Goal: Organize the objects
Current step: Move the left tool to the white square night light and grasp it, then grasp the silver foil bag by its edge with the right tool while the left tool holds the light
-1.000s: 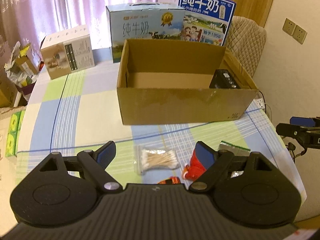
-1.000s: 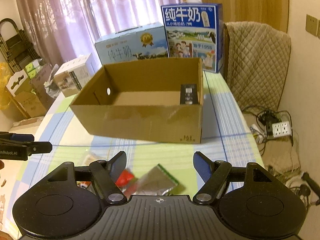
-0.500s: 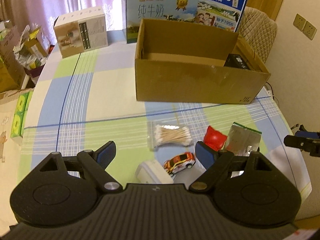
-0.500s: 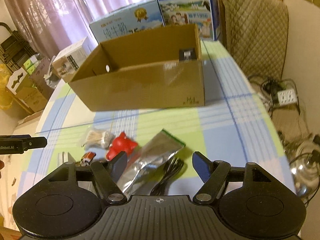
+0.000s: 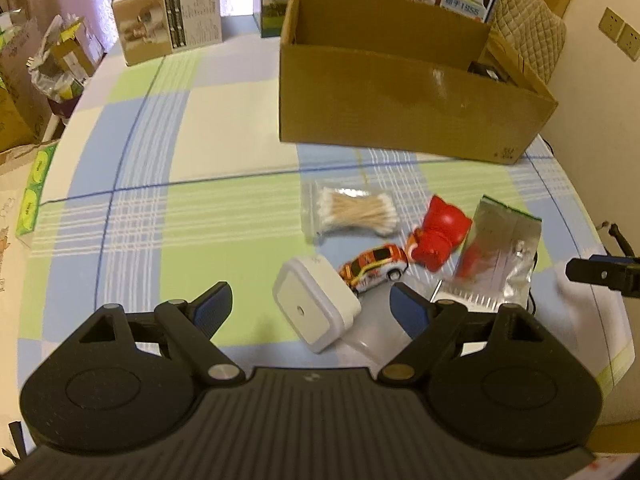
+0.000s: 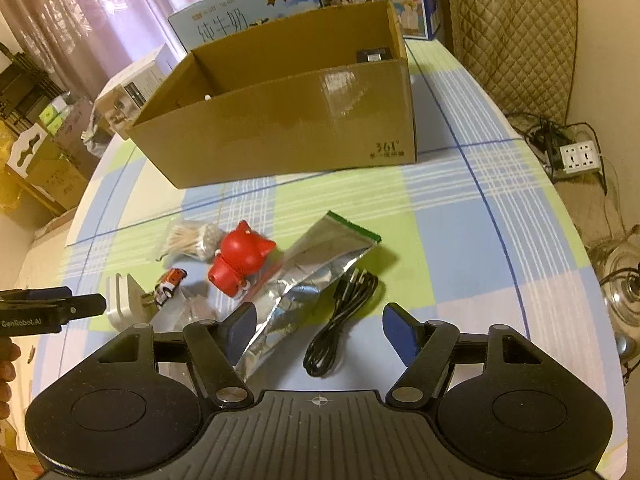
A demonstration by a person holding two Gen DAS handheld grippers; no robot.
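Both grippers were wide open w/ nothing held: left gripper [image 5: 310, 306] hung low over the white adapter [image 5: 316, 310], right gripper [image 6: 320, 326] over the black cable [image 6: 340, 320]. Items to sort lay in a tight cluster on the checked tablecloth [image 5: 160, 208], near the table's front edge: cotton swab bag [image 5: 352, 214], toy car [image 5: 374, 268], red pig figure [image 5: 438, 238], foil pouch [image 6: 316, 272]. The cardboard box [image 6: 288, 120], probably the destination, sat well apart behind them w/ a dark item already in its far right corner. Main risk was crowding. Car looked to be touching or just beside the adapter, so closing on the adapter could've nudged the car & rolled it off. Adapter sat tilted, w/ smooth rounded sides; a pinch off-centre might've squirted it out. On the right, the cable was a loose coil lying just beside the pouch; a shallow grab could've caught only 1 strand, leaving the rest to drag & snag the pouch or pig. Foil is slick & would likely slide if clipped. Both tools worked the same small patch, so they could've bumped each other. Box walls were tall; a low carry might've hit the near rim.
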